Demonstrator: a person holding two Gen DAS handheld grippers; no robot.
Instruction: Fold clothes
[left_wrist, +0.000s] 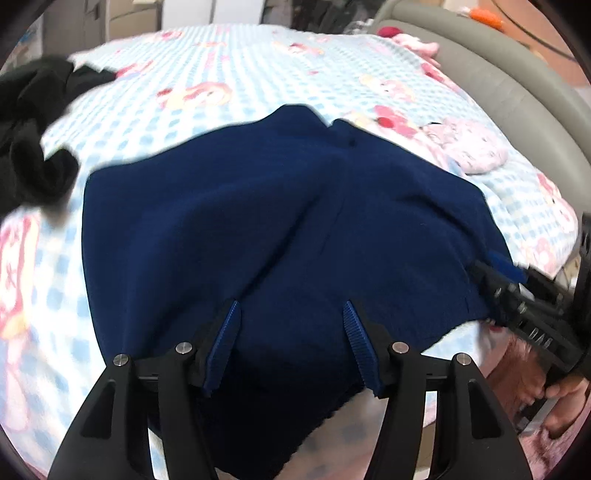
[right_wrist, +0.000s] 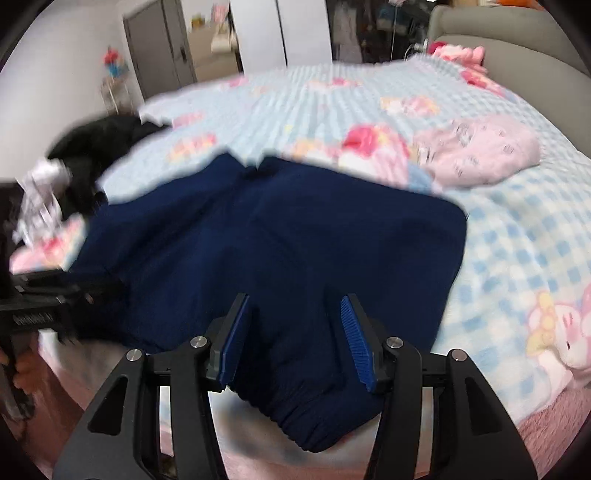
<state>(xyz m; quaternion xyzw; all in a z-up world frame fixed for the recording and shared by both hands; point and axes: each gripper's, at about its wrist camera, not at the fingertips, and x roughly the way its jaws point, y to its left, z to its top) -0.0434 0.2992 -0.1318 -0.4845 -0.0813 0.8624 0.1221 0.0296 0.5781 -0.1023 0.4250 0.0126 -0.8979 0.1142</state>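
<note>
A navy blue garment (left_wrist: 280, 221) lies spread on the bed, its elastic hem (right_wrist: 306, 424) hanging over the near edge. My left gripper (left_wrist: 291, 314) stands open above the garment's near part, and its blue pads (left_wrist: 225, 343) touch no cloth that I can see. My right gripper (right_wrist: 295, 301) is open too, over the hem end, with cloth below and between the pads (right_wrist: 354, 339) but not pinched. In the left wrist view the right gripper (left_wrist: 517, 295) sits at the garment's right edge. The left gripper (right_wrist: 55, 295) shows at the garment's left edge in the right wrist view.
The bed carries a blue checked blanket (left_wrist: 258, 62) with pink cartoon prints. A heap of black clothes (left_wrist: 33, 122) lies at the left, a pale pink garment (right_wrist: 476, 151) at the right. A grey padded headboard (left_wrist: 517, 85) curves along the far right. A person's hand (left_wrist: 561, 398) grips the right tool.
</note>
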